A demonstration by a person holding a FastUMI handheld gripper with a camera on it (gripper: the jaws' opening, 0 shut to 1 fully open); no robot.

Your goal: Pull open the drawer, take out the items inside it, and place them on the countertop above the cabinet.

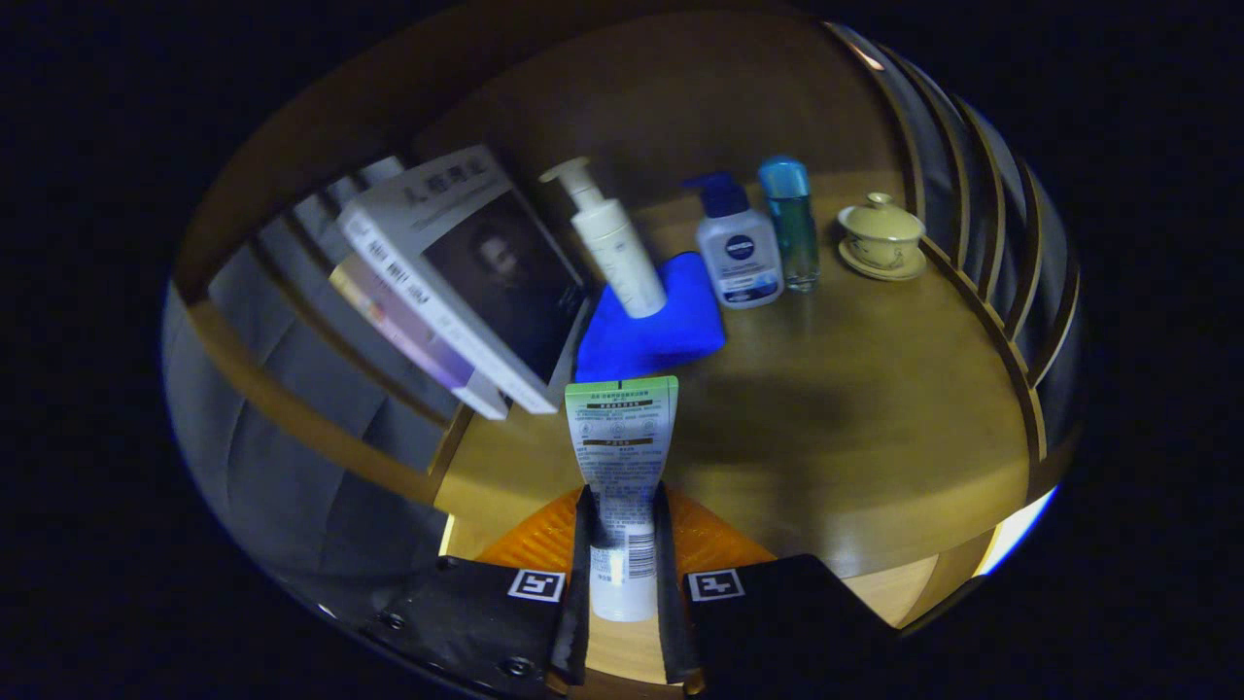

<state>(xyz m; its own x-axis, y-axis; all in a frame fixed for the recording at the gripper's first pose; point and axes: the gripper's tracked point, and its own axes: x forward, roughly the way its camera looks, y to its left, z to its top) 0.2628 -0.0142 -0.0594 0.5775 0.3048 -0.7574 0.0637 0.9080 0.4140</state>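
Note:
My gripper (622, 525) is shut on a white squeeze tube (622, 447) with a green crimped end, and both fingers press on its lower body. The tube points forward above the wooden countertop (836, 428). Just beyond the tube's green end lies a folded blue cloth (649, 335). A white pump bottle (614, 248) leans on the cloth's far side. To the right of it stand a white pump bottle with a dark blue top (739, 248) and a clear teal bottle (792, 224).
Books (457, 282) lean against a wooden rail at the left of the countertop. A pale lidded cup on a saucer (882, 238) sits at the far right, near a curved slatted rail (982, 243). A grey surface (292, 457) lies below to the left.

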